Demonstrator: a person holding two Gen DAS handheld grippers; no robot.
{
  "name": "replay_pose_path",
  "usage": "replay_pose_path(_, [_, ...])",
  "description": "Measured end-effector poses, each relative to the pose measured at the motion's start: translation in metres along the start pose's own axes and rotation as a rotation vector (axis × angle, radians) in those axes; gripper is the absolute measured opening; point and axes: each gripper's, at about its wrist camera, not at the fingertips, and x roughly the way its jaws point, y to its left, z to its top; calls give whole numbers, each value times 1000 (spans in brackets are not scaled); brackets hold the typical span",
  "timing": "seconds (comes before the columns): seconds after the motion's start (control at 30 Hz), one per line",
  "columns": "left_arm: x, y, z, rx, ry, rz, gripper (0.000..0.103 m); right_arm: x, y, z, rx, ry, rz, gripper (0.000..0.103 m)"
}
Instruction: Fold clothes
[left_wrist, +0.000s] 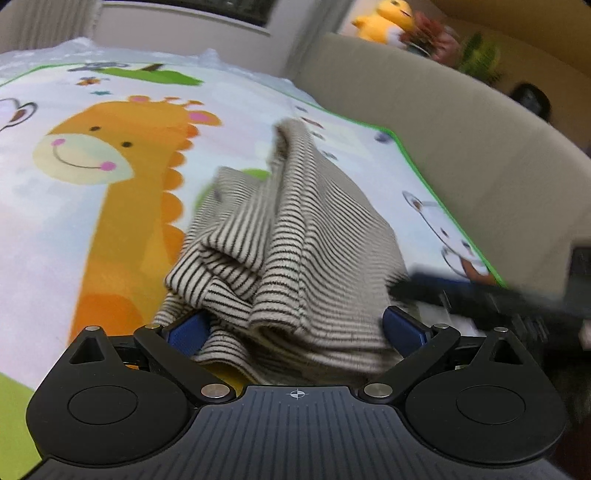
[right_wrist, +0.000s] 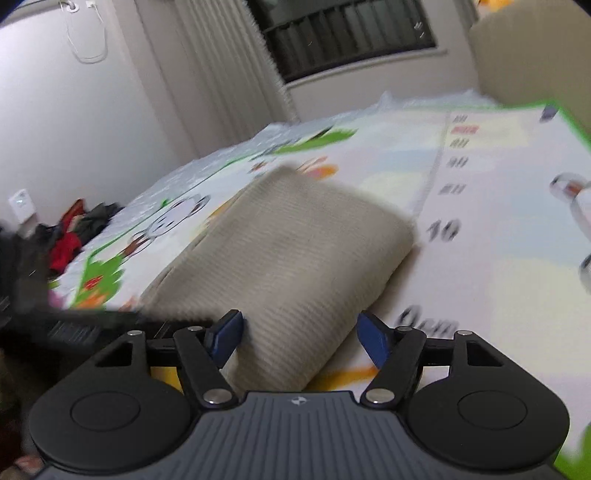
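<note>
left tongs (left_wrist: 295, 332) spread wide, striped garment (left_wrist: 280, 251) bunched between the blue pads, nothing pinched | right tongs (right_wrist: 301, 332) also released, the fabric's near end between them | garment lies on play mat (left_wrist: 92, 206), long axis running away from both tongs | next, I'd say: close on near edge
</note>
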Motion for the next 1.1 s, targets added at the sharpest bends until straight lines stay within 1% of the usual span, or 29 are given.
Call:
replay_pose_path(0.07, [-3,-3,-1,13,20,17,102,2,-3,5,-20,-1,-47,71])
replay_pose_path(0.1, [-4,-4,-1,6,40,32,102,4,-5,4,-19,8,-50,73])
replay_pose_path(0.17, [-8,-7,2,-9,92,78,103,6,-8,1,-6,20,-47,74])
replay_pose_path(0.2, [-10,-10,3,-1,111,107,103,6,-8,0,-9,16,-46,74])
replay_pose_path(0.3, [-17,-26,3,80,134,195,103,2,-10,-7,-25,-16,-47,77])
replay_pose_path(0.37, [-17,-37,-3,148,132,221,103,1,-15,-16,-10,-38,-37,79])
replay_pose_path(0.4, [-17,-40,-6,165,136,227,103,2,-19,-19,11,-43,-30,82])
replay_pose_path(0.47, [-13,-42,-12,161,159,224,103,5,-28,-21,61,-42,-12,85])
replay_pose_path(0.53, [-7,-45,-18,161,191,230,103,5,-33,-20,84,-35,4,85])
replay_pose_path(0.63, [-4,-50,-25,185,204,235,103,5,-31,-22,78,-43,3,85])
replay_pose_path(0.73, [-6,-53,-24,181,185,206,103,4,-31,-24,76,-52,0,86])
replay_pose_path(0.83, [-14,-53,-17,157,127,161,103,5,-32,-23,80,-50,-1,87])
replay_pose_path(0.93, [-28,-51,-5,149,29,166,103,3,-29,-22,64,-47,-11,87])
replay_pose_path(1.0, [-34,-45,5,129,-35,190,103,1,-28,-21,54,-45,-14,87])
replay_pose_path(1.07, [-35,-38,15,96,-64,209,103,-4,-27,-21,51,-42,-17,86])
replay_pose_path(1.1, [-33,-34,19,86,-65,213,103,-7,-26,-21,48,-42,-15,82])
